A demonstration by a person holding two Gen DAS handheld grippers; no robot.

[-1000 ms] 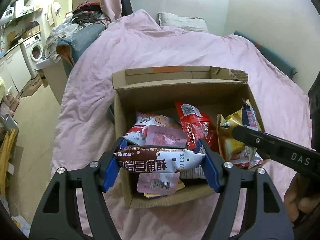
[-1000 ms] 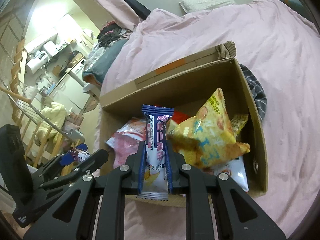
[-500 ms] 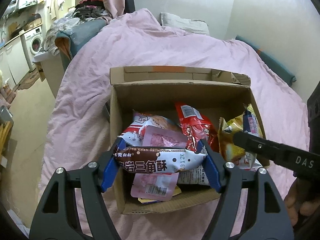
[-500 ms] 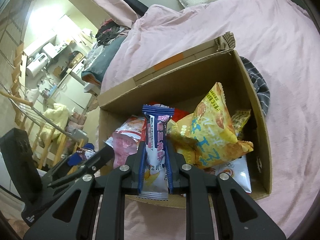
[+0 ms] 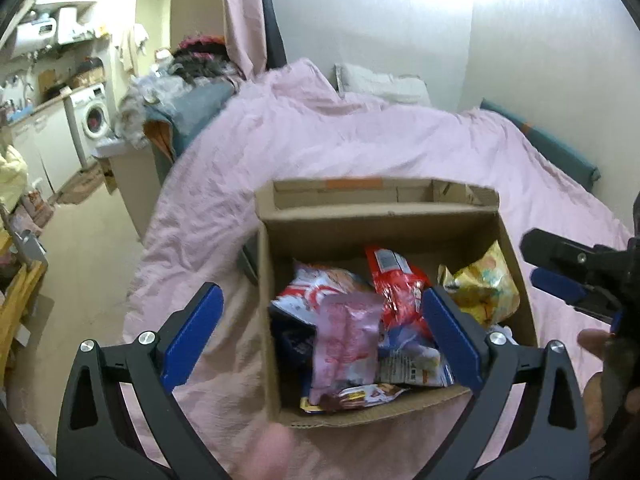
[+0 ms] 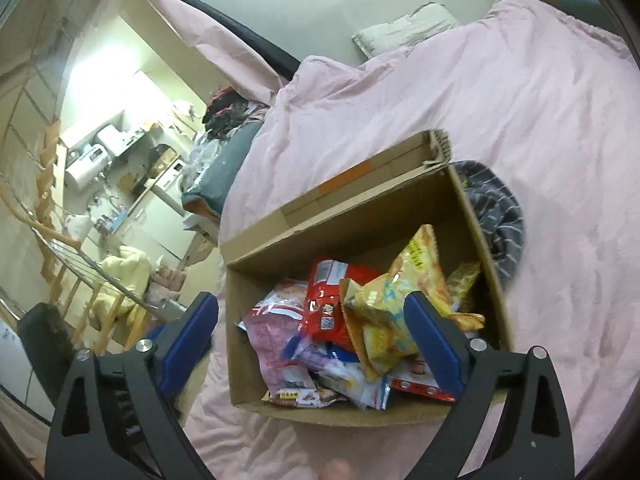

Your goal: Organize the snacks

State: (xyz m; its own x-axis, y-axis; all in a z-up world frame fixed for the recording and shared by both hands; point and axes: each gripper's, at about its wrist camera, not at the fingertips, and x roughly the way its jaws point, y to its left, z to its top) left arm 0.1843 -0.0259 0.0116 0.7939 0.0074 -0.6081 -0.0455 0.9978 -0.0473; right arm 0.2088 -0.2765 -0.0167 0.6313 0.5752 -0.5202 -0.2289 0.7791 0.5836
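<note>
both snack packs released into cardboard box (image 5: 276, 320), fingers now opening empty

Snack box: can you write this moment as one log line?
left gripper: jaws opening, empty | right gripper: jaws opening, empty | snacks: in box

The right gripper (image 6: 316, 340), black with blue pads, has its jaws opening wide and grips nothing. Beneath it an open brown cardboard box (image 6: 256, 308) sits on a wrinkled pink bedsheet (image 6: 540, 120), filled with a crinkled yellow snack bag (image 6: 396, 300), a red snack packet (image 6: 326, 304) and a pale pink packet (image 6: 268, 336).
</note>
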